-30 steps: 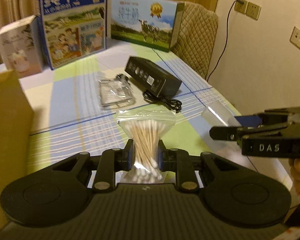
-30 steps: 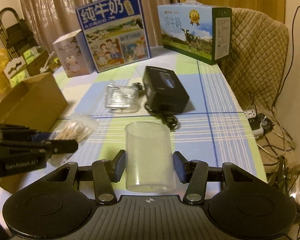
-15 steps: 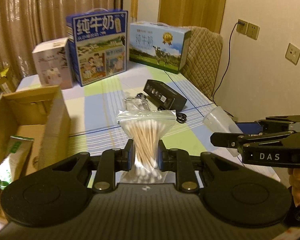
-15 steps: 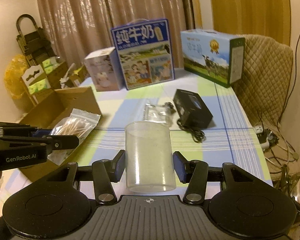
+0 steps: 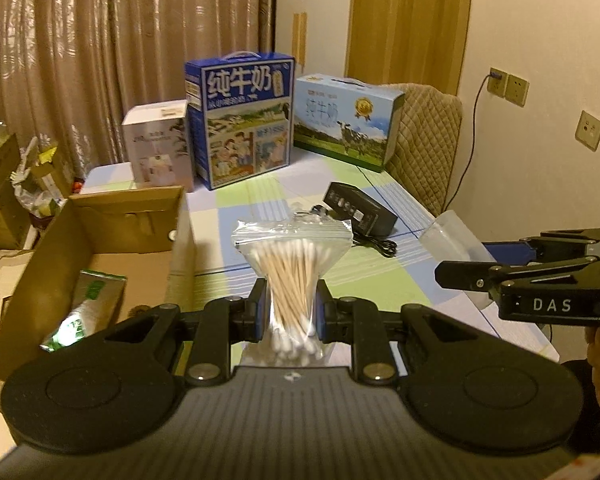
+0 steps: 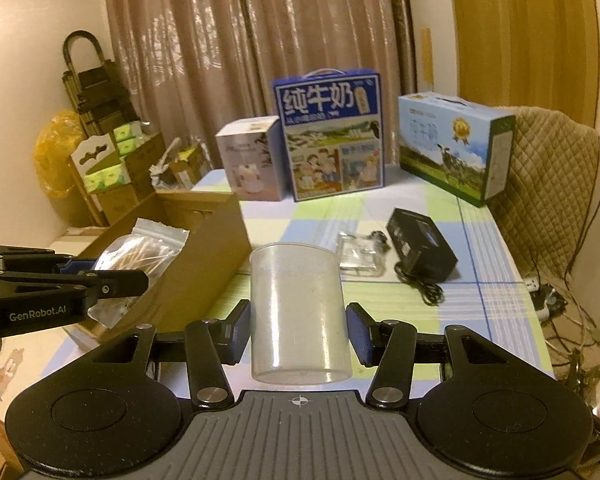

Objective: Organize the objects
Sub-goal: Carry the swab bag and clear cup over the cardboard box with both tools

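- The left gripper was clenched on a zip bag of cotton swabs, pinching it at the waist so the swabs fanned out above and below; held so, the thin bag could not slide out
- The bag hung in the air above the table, just beside the open cardboard box, which I judge was the place for it
- A green packet was lying inside the box, so sorting seemed to be already begun
- The right gripper grasped a clear plastic cup upright by its sides, with both pads touching its wall; upright, it would go down on its base
- The cup was also lifted off the table, to the right of the box
- A black device with its cable and a small clear case waited on the checked cloth, well apart from the box
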`<state>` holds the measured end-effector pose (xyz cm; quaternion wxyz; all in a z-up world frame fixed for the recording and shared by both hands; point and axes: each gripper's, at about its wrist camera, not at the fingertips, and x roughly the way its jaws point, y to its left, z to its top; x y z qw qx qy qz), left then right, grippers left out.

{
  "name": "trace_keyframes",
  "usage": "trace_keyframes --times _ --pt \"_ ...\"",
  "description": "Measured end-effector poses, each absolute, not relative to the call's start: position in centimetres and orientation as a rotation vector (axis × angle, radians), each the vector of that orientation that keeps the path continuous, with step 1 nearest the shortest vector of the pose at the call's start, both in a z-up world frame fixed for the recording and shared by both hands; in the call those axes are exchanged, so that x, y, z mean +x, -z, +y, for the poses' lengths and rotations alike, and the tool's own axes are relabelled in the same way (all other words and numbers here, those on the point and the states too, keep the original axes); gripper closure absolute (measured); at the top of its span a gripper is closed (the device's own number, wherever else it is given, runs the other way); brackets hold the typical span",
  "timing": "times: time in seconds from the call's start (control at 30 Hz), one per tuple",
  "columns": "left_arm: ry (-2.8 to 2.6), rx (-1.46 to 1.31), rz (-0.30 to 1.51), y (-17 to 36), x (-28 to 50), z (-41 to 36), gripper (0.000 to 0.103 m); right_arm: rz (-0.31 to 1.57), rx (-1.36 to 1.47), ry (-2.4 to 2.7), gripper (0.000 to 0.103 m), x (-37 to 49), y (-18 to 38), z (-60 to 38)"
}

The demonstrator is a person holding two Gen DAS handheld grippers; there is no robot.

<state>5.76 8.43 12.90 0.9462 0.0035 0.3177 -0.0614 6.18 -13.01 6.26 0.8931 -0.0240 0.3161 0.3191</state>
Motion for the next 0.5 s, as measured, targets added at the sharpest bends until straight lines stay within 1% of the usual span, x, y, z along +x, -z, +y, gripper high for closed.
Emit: trace_keyframes --times 0.3,0.5 --pt "0.075 0.001 0.620 -14.5 3.1 11.9 0.084 0.639 -0.071 -0.721 0.055 4.3 -7.5 -9.8" --pt "0.033 -0.001 0.625 -14.7 1.9 14.7 0.084 0.638 -0.083 -0.772 0.055 3.5 -7.6 -6.8"
